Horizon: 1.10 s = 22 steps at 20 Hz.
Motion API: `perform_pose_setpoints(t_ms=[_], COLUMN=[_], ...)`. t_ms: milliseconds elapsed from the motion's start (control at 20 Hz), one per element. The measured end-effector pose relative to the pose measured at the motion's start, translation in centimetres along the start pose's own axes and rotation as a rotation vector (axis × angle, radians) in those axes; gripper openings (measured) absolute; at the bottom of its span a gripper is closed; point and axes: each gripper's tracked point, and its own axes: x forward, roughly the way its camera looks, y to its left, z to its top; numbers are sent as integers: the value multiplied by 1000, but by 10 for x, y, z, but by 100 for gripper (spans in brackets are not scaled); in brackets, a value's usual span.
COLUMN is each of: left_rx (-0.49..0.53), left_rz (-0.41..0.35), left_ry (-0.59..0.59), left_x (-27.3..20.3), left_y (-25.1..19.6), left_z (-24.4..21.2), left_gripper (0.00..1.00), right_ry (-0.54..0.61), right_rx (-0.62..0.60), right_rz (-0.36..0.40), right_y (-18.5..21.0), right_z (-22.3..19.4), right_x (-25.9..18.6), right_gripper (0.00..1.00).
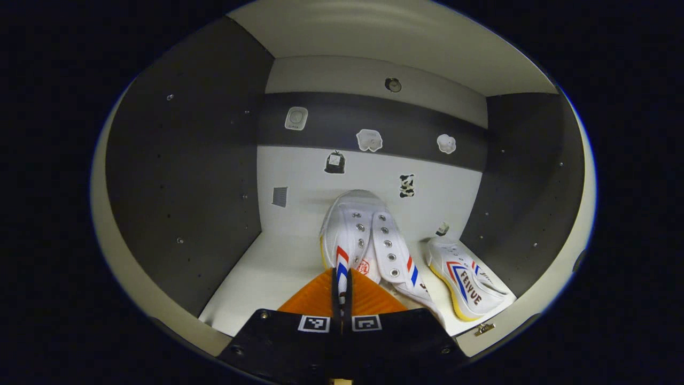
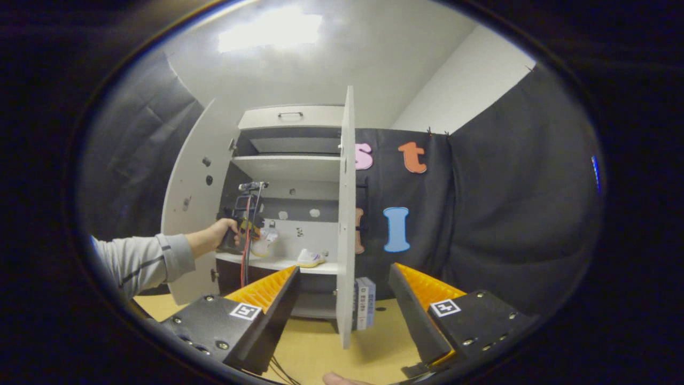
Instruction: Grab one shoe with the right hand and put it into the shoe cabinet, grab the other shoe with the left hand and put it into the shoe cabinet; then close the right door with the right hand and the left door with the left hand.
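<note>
Shoes: one white shoe [image 1: 359, 235] with red and blue stripes is pinched at its side edge between the fingers of my left gripper [image 1: 342, 299], whose jaws are clenched almost together on the thin canvas. It sits inside the shoe cabinet [image 1: 181, 176], toe pointing toward the back wall, over the pale shelf [image 1: 267, 272]. The other shoe [image 1: 466, 280], white with a yellow sole edge, lies on the same shelf just to the right, near the dark right wall, apart from the first. Small stickers [image 1: 368, 140] dot the back panel.

From the right gripper view, my right gripper [image 2: 342, 299] is spread wide and grasping nothing, well back from the cabinet above a tan floor [image 2: 320, 347]. Both doors stand open: the right door [image 2: 346, 214] is seen edge-on straight ahead, the left door [image 2: 195, 214] swung out to the left. My left hand [image 2: 219, 235], in a grey sleeve [image 2: 144, 262], reaches into the middle compartment holding its gripper. The second shoe [image 2: 311, 259] rests on that shelf. Some books [image 2: 364, 303] stand on the floor beside the right door.
</note>
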Motion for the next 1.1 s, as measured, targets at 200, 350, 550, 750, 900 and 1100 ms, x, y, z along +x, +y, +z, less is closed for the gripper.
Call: perform_pose_setpoints(t_ms=[200, 350, 550, 750, 900, 1100], left_rx=[-39, -49, -65, -26, -23, 12], left_rz=[5, 14, 7, 78, 109, 158], left_ry=[77, 153, 141, -31, -92, -119], left_x=[29, 43, 47, 28, -1, -46], left_y=[-3, -2, -3, 11, 17, 26], left_z=[-18, -42, -38, 8, 30, 49], left_gripper=[2, 5, 14, 74, 95, 96], right_ry=[79, 102, 95, 105, 127, 127], right_rx=[-16, 35, 103, 175, 166, 132], right_rz=[-84, -155, -201, -210, -226, -219], right_y=[-44, -82, -112, -131, -134, -125], right_z=[-30, -42, -46, -55, -64, -60], right_x=[-5, -5, -18, -28, -30, -34], right_gripper=[94, 95, 99, 99, 99, 99])
